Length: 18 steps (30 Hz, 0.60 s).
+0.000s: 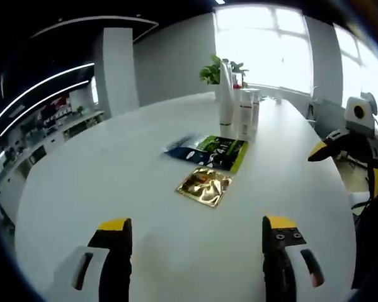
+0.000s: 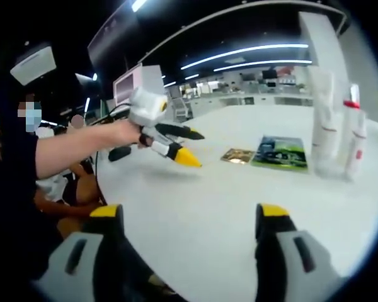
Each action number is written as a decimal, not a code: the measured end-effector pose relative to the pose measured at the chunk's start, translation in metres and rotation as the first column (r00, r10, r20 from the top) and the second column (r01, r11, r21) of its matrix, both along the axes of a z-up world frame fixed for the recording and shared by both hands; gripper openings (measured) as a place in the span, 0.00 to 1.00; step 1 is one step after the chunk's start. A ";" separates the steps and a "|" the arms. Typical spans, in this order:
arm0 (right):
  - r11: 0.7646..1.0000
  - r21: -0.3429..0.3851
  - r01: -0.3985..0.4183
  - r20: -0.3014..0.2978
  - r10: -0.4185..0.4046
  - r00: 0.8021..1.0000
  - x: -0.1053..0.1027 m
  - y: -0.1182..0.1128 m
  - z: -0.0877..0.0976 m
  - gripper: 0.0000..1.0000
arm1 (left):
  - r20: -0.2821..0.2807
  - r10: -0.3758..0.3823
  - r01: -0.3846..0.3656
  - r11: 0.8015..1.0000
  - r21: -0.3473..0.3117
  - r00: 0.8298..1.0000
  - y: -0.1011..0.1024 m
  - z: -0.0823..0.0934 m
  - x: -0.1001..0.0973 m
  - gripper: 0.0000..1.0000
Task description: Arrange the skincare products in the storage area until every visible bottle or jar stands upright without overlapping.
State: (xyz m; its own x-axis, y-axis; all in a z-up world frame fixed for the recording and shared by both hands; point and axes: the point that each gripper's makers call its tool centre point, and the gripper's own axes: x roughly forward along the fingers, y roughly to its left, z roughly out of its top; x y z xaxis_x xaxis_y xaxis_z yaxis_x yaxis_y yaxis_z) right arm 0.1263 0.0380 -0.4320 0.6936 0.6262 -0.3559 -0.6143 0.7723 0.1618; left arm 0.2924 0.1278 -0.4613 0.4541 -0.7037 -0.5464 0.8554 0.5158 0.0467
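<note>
Skincare bottles [image 1: 238, 113] stand upright at the white counter's [image 1: 113, 182] far side beyond two flat sachets [image 1: 208, 170], left gripper [image 1: 196, 242] fingers spread, empty. Right gripper view: right gripper [image 2: 189, 239] fingers parted, empty, bottles at right.

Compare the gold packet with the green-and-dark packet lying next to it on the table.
The gold packet is shiny, metallic and plain; the green-and-dark packet is printed in green, black and blue. The gold packet looks smaller. It lies nearer the left gripper; the green-and-dark packet lies nearer the upright white bottles. Both lie flat on the white table.
</note>
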 end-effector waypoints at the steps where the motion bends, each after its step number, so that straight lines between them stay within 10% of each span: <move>1: 1.000 0.000 0.001 0.001 -0.001 1.000 0.000 0.000 0.000 0.86 | 0.004 0.006 -0.006 1.000 0.003 1.000 0.001 -0.001 0.000 0.99; 18: 1.000 0.000 -0.003 -0.001 0.003 1.000 0.001 -0.001 -0.001 0.86 | 0.012 0.072 -0.072 0.996 0.047 0.997 0.048 0.010 0.013 0.99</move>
